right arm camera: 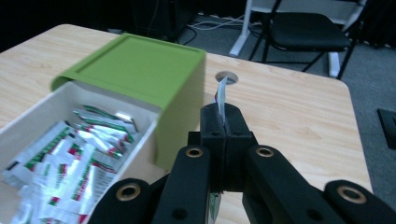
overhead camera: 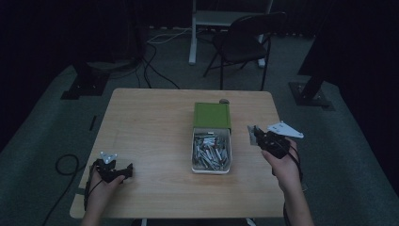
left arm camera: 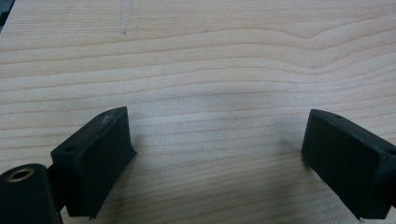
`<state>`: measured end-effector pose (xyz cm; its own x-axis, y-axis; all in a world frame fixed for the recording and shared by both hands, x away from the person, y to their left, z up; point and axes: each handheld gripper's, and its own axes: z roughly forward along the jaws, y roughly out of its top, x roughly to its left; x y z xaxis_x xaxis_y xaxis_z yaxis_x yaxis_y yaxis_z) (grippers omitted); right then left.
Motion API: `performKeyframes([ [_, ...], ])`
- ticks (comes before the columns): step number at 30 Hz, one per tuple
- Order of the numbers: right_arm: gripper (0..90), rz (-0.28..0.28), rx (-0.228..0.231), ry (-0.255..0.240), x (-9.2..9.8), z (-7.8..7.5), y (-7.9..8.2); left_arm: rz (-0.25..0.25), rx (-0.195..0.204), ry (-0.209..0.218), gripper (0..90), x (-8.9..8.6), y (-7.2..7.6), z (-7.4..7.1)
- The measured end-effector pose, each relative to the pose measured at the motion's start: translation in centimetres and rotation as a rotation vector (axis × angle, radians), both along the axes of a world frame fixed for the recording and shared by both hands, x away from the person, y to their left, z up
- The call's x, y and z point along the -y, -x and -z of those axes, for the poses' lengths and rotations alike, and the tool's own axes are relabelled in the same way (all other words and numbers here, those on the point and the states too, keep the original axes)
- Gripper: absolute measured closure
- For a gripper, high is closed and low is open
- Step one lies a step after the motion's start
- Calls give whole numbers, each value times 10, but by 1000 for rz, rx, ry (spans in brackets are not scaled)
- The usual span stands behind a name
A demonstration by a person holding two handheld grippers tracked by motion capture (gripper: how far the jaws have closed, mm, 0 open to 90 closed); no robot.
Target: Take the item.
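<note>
Foil sachet (right arm camera: 222, 95) pinched in right gripper (right arm camera: 224, 122) fingers, carried beside green drawer box (right arm camera: 140, 70); left gripper (left arm camera: 215, 154) fingers spread, idle on counter (left arm camera: 210, 56); next, set it down.

Glossy foil packets (right arm camera: 93, 140) (matt wooden table (left arm camera: 210, 60)).

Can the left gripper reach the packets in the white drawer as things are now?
Probably yes. The left gripper rests open on bare table, and nothing stands between it and the white drawer, whose top is open over the packets.
</note>
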<state>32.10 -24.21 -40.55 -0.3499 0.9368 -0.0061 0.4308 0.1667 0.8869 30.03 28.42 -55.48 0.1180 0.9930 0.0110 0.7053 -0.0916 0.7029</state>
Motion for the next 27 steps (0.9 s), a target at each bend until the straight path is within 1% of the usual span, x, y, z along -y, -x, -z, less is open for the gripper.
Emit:
performKeyframes([
  [2,900,6,1,-2,2,2,0,0,0,0,93,0,0,0],
  [4,899,20,-6,5,11,9,-1,0,0,0,92,0,0,0],
  [5,899,20,-6,5,11,9,-1,0,0,0,93,0,0,0],
  [6,899,29,-16,14,16,15,-1,0,0,0,92,0,0,0],
  [7,899,29,-16,14,16,15,-1,0,0,0,93,0,0,0],
  [8,899,40,-29,25,22,21,-2,0,0,0,93,0,0,0],
  [9,899,40,-29,25,22,21,-2,0,0,0,93,0,0,0],
  [10,899,52,-42,28,29,29,-2,1,0,0,93,0,0,0],
  [11,899,52,-42,28,29,29,-2,1,0,0,93,0,0,0],
  [12,898,68,-63,27,36,37,-2,0,0,0,93,0,0,0],
  [13,898,68,-63,27,36,37,-2,0,0,0,93,0,0,0],
  [14,898,75,-78,28,43,45,-1,0,0,0,93,0,0,0],
  [15,898,75,-78,28,43,45,-1,0,0,0,92,0,0,0],
  [16,898,89,-85,47,50,53,-1,0,0,0,93,0,0,0],
  [17,898,89,-85,47,50,53,-1,0,0,0,93,0,0,0],
  [18,898,108,-96,56,56,61,-2,1,-1,-1,93,0,0,0],
  [19,898,108,-96,56,56,61,-2,1,-1,-1,92,0,0,0],
  [20,898,125,-110,56,62,67,-2,0,0,0,93,0,0,0],
  [23,898,136,-116,64,65,72,-2,1,0,0,93,0,0,0],
  [24,898,141,-121,89,65,76,-2,0,0,0,93,0,0,0],
  [25,898,141,-121,89,65,76,-2,0,0,0,93,0,0,0],
  [26,898,136,-121,105,63,80,-2,0,-1,0,93,0,0,0],
  [27,898,136,-121,105,63,80,-2,0,-1,0,93,0,0,0],
])
